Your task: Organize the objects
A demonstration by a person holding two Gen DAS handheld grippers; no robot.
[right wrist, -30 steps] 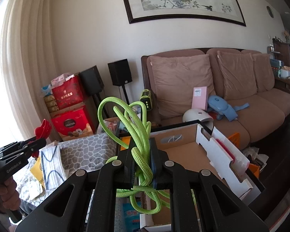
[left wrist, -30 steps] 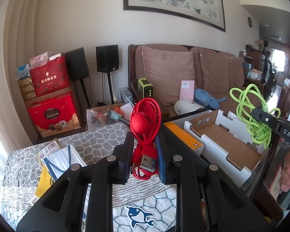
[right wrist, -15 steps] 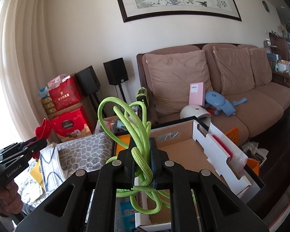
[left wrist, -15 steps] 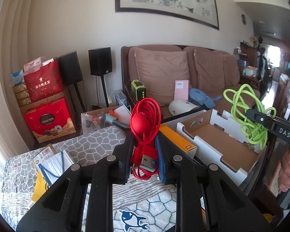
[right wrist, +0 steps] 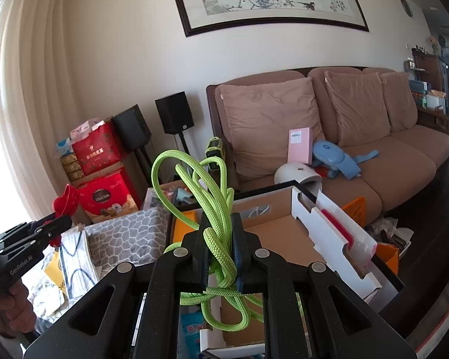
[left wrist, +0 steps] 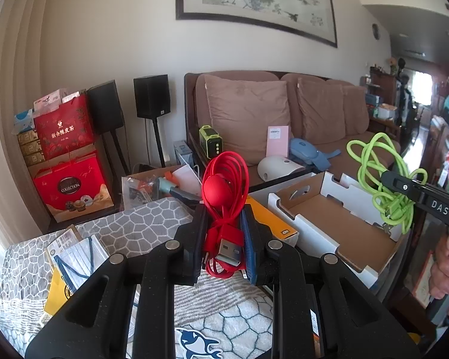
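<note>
- left gripper (left wrist: 223, 236): matt black grainy plastic, bright metal rivets, clamped on the red cable
- red cable (left wrist: 224, 179): smooth rubbery plastic, slight sheen; shiny metal plug
- right gripper (right wrist: 221, 254): same matt black plastic, clamped on the green cable
- green cable (right wrist: 206, 185): braided woven sheath, rough, matt
- box (left wrist: 329, 218): raw brown cardboard inside, white smooth outside
- tablecloth (left wrist: 152, 218): matt cloth, stone print
- sofa (right wrist: 389, 161): soft brown velvety fabric
</note>
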